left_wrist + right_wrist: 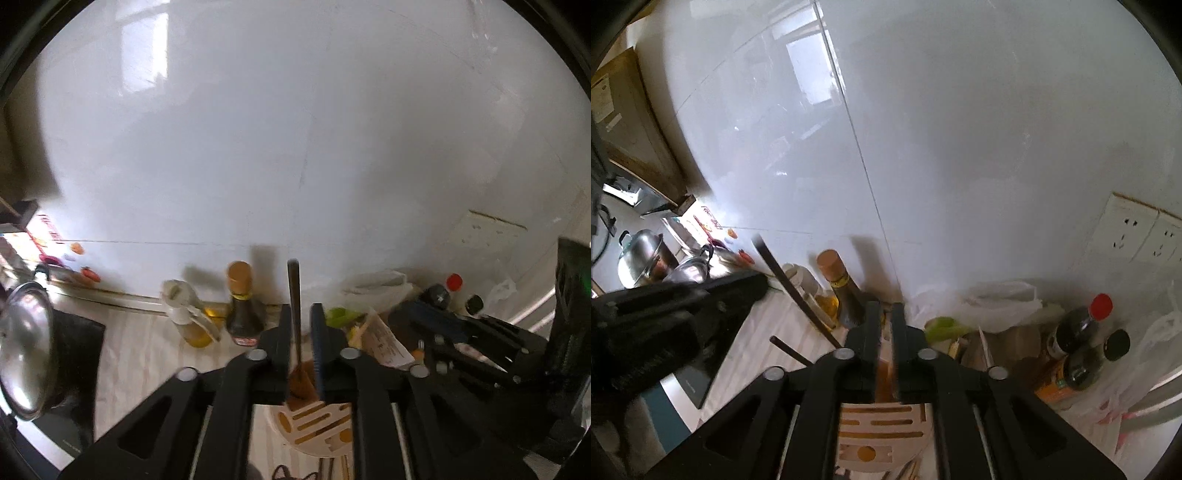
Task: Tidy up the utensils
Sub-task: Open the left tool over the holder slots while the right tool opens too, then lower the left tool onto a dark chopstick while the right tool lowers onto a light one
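A cream utensil holder (314, 421) (882, 428) with a slotted top stands on the counter, right under both grippers. In the left wrist view, a thin dark metal handle (293, 288) rises upright out of the holder between the fingers of my left gripper (301, 314). The jaws stand a little apart, with a gap on the handle's right side. My right gripper (885, 308) is also open. Low in its gap a light brown wooden piece (886, 373) shows at the holder's top, and I cannot tell what it is. Two dark sticks (790, 288) lean out to the left.
Against the white tiled wall stand a dark sauce bottle (242, 306) and an oil bottle (192, 317). A steel pot lid (26, 350) and a black cooktop (77, 350) lie left. Red-capped bottles (1082, 325), plastic bags (997, 295) and wall sockets (1137, 229) crowd the right.
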### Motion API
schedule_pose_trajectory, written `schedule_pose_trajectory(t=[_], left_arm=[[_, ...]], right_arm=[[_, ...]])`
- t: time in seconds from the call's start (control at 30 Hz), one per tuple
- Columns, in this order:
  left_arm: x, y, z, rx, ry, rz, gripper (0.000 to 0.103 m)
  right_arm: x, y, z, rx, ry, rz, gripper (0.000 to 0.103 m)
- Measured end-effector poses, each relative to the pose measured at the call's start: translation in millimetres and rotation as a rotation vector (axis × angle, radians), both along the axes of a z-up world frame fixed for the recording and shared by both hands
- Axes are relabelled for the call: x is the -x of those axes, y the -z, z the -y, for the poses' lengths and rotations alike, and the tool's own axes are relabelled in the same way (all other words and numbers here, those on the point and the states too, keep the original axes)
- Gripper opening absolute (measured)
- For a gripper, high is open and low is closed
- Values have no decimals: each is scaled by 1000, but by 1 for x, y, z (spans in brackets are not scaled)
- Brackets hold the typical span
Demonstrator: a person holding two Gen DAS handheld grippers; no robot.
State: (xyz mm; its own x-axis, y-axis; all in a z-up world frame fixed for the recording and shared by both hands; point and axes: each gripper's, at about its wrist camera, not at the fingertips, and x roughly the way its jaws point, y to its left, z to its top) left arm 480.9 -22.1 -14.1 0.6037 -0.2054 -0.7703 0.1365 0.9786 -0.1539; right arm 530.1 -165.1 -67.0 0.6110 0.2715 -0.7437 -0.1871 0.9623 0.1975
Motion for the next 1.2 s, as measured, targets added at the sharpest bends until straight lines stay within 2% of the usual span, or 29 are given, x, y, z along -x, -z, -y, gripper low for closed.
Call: schedule_pose_trajectory(t=[0.03,0.07,0.1,0.13,0.2,0.23,0.27,0.3,0.37,0.4,0.6,0.77,0.83,0.9,0.93,0.97,1.13,1.2], left_arm=[[2,-4,-3,-1,-9,9,38],[6,-9,-7,-3,-27,31,63],[8,-11,-10,-8,-43,48,76],[12,-14,-14,-13,-62,70,78],[20,-18,-21,-25,-86,98,79],[26,-18,-25,-24,-96,107,83],[32,-17,-29,-29,-107,118,99],[37,-15,-31,-36,-112,127,103],[52,-7,-36,-90,-133,139,103],[56,-4,-37,-106,-141,141,103],[96,36,-42,-122,-149,102,103],[123,87,-35,-144,-119,0,103],[131,112,-32,-180,-118,-54,103],[140,136,-26,-207,-108,-104,103],[144,149,-23,-219,-102,-130,103],[147,161,-20,-226,-94,-154,103],[160,224,3,-251,-10,-293,103],[166,246,14,-249,27,-351,99]], right_arm=[[2,-1,3,-10,3,1,42],[5,-3,5,-13,8,4,48],[8,-5,7,-17,12,7,48],[12,-7,10,-22,19,9,48],[21,-9,17,-31,32,8,58],[28,-11,20,-28,44,12,68],[34,-12,23,-21,56,19,77],[41,-12,26,-19,66,26,82],[56,-12,32,-14,93,39,99],[65,-10,35,-14,105,47,103],[118,10,48,3,191,123,103],[150,68,57,13,220,-15,103],[161,106,62,20,239,-121,103],[167,134,65,21,249,-194,93],[171,152,67,34,259,-241,79],[175,169,70,40,267,-281,69],[190,230,78,7,292,-420,54],[198,248,82,-5,309,-463,49]])
